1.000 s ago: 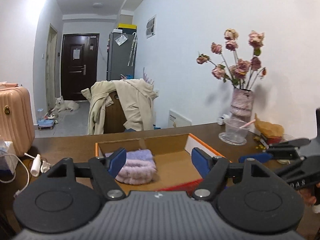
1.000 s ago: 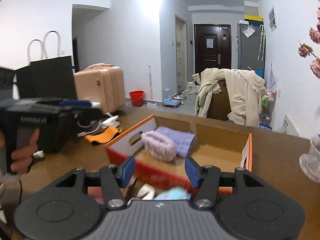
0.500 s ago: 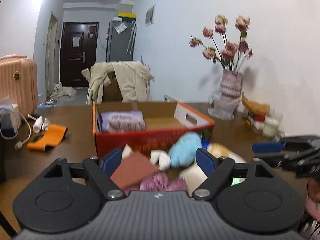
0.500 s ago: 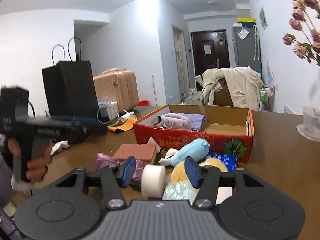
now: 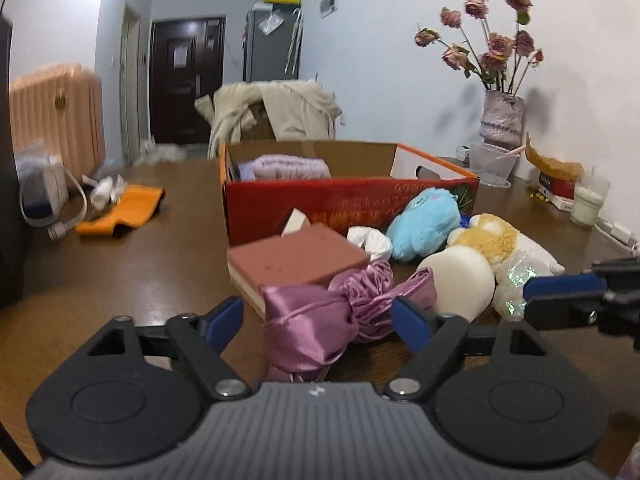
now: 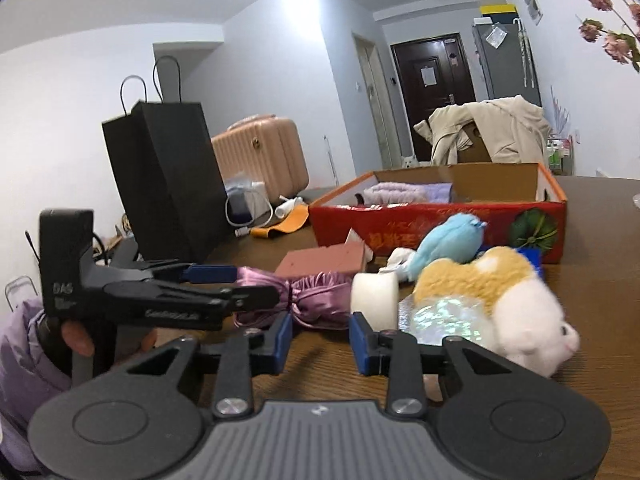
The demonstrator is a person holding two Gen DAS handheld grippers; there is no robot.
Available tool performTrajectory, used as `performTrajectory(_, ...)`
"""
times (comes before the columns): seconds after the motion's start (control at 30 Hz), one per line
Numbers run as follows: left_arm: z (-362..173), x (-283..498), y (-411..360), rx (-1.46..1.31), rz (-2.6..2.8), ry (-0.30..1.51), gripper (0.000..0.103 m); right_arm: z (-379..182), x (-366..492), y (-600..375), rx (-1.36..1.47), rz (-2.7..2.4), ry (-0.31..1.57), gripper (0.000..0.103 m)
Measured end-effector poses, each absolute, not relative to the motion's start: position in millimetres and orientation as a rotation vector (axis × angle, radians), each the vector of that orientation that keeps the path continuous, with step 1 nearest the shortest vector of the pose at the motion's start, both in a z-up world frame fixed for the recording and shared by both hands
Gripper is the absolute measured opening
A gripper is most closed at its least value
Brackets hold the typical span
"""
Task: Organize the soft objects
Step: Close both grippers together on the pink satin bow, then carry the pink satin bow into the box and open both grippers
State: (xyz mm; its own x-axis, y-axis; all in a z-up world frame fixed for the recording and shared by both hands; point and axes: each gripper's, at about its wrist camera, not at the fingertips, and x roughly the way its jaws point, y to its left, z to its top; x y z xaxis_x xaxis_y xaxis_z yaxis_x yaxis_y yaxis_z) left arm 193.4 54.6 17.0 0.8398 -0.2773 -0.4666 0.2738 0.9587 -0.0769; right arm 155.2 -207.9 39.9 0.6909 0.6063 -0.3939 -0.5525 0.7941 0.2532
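Note:
A purple satin cloth [image 5: 312, 320] lies bunched on the brown table between the pads of my left gripper [image 5: 318, 319]. The jaws are closing, with a gap still on the left side. Behind the cloth lie a pink sponge block [image 5: 296, 256], a white round sponge [image 5: 460, 284], a blue plush [image 5: 424, 224] and a yellow-white plush [image 5: 492, 240]. The red cardboard box [image 5: 348, 200] holds a lavender fluffy cloth [image 5: 288, 166]. My right gripper [image 6: 320, 340] is closing over bare table just short of the satin cloth [image 6: 316, 300] and the white sponge [image 6: 374, 294].
A black paper bag [image 6: 168, 176] stands at the table's left. An orange cloth [image 5: 124, 212] and a charger cable [image 5: 52, 208] lie left of the box. A vase of flowers [image 5: 500, 120], a plastic cup and a glass [image 5: 588, 204] stand at the back right.
Both grippers came down and back from over the box to the pile in front of it. The left now straddles the satin cloth, and the right jaws have narrowed.

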Motion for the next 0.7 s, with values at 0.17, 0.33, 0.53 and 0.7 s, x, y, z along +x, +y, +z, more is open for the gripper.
performTrajectory(0.17, 12, 191, 68, -0.091, -0.347, 0.549, 0.027, 36, 164, -198, 0.118, 0.62, 0.485, 0.031)
performTrajectory(0.33, 15, 153, 83, -0.149, -0.491, 0.572, 0.026, 37, 166, -197, 0.174, 0.654, 0.476, 0.033)
performTrajectory(0.53, 4, 141, 93, -0.162, -0.469, 0.572, 0.043, 39, 174, -178, 0.14, 0.7, 0.507, 0.033)
performTrajectory(0.7, 2, 142, 91, -0.148, -0.476, 0.579, 0.029, 25, 179, -157, 0.088, 0.694, 0.583, 0.029)
